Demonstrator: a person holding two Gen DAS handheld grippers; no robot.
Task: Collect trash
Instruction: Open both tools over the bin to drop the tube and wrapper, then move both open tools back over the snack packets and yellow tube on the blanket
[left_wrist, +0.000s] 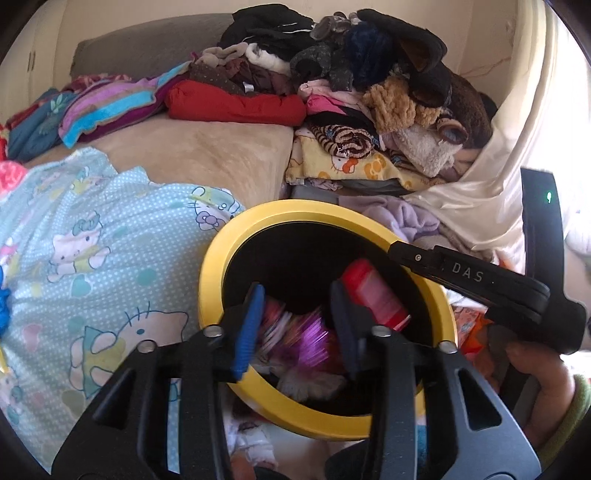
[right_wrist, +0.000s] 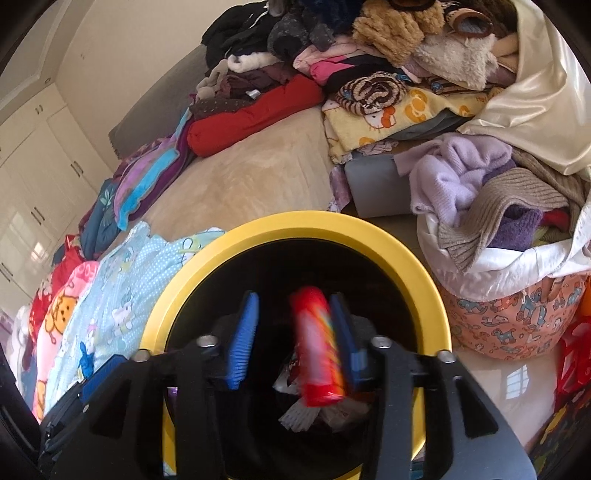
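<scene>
A wide bed (right_wrist: 240, 184) with a beige cover carries piles of clothes (left_wrist: 351, 74). White wardrobe doors (right_wrist: 40, 177) stand along the cream wall (right_wrist: 129, 48). The glossy floor (right_wrist: 509, 384) reflects a bright window.

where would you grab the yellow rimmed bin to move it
Take the yellow rim at its far edge, coming from above: it is a broad flat ring, bare there, and one finger can go inside the open black bin and one outside.

Left claw (left_wrist: 295, 328) hangs open over the yellow-rimmed bin (left_wrist: 214, 280), blurry pink wrappers (left_wrist: 295, 332) between its fingers. Red tube (left_wrist: 373, 295) sits inside, right claw (left_wrist: 399, 247) at the far-right rim. Clothes pile (left_wrist: 351, 74) beyond.
</scene>
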